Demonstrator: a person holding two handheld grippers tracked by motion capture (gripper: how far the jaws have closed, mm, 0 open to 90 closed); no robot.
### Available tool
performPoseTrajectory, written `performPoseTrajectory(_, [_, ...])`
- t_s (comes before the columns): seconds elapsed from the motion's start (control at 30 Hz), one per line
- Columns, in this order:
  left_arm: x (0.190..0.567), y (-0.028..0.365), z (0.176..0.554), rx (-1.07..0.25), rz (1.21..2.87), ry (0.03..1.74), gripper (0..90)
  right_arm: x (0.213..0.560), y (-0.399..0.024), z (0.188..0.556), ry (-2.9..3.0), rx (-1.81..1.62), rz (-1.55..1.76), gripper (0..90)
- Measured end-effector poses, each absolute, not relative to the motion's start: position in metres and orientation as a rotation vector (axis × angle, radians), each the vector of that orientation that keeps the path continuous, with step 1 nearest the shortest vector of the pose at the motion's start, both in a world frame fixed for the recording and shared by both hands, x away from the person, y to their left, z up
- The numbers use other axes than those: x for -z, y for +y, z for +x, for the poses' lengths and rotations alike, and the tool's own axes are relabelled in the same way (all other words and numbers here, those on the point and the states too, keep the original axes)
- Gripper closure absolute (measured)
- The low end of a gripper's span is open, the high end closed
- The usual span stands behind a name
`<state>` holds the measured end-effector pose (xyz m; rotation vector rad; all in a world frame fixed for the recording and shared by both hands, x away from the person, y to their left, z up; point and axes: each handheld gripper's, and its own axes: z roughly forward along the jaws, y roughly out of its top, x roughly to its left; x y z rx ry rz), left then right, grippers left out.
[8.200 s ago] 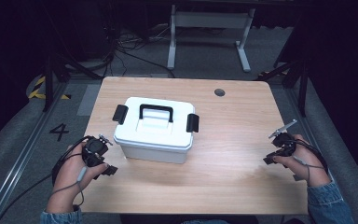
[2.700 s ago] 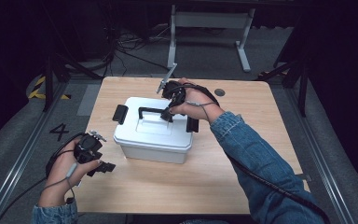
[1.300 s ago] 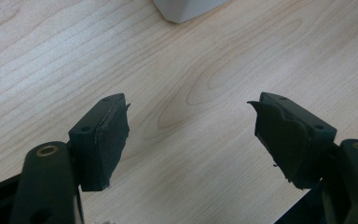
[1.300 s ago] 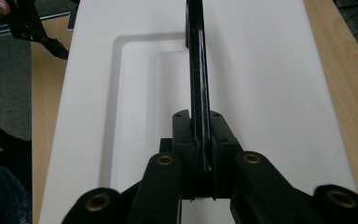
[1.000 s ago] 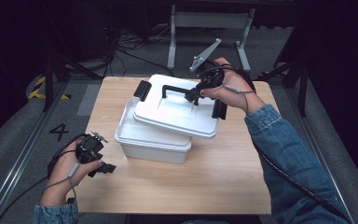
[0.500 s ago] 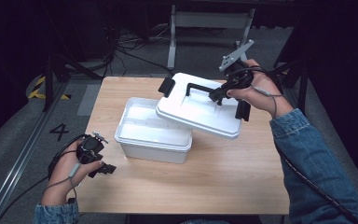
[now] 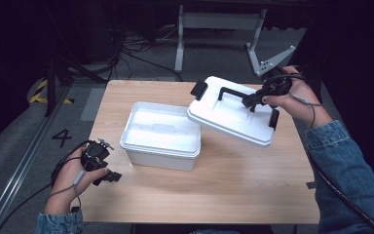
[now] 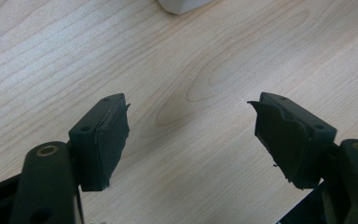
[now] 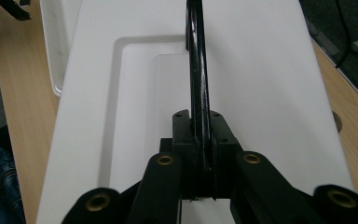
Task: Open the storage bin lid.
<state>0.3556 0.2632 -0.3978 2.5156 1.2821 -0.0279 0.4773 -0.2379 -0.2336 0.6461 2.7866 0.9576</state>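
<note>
Two grippers work our wooden table [image 7: 233, 180]. Our right gripper [image 7: 253, 99] pinches the black handle [image 9: 196, 70] of the white lid [image 7: 231, 117] — the lid hangs tilted in the air, its low edge over the right rim of the open white box [image 7: 160, 139]. Our left gripper [image 7: 111, 176] rests near the box's front-left corner, jaws spread wide over bare wood — nothing between them.

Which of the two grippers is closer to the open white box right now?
Left. The left gripper rests on the table just off the white box's near left corner; the right gripper holds the lid by its handle, up to the box's right.
</note>
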Motion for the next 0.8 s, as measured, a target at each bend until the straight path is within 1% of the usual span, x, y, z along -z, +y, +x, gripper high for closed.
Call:
performPoseTrajectory(0.5, [0.398,0.261,0.356,0.038,2.523,1.287,26.7,0.253,-0.293,0.477,2.74,-0.901,0.798,84.3])
performPoseTrajectory(0.73, [0.399,0.262,0.356,0.031,2.522,1.284,26.7,0.271,-0.313,0.481,2.722,-0.895,0.863,84.3])
performPoseTrajectory(0.8, [0.4,0.262,0.356,0.04,2.518,1.292,26.7,0.282,-0.318,0.482,2.723,-0.889,0.883,84.3])
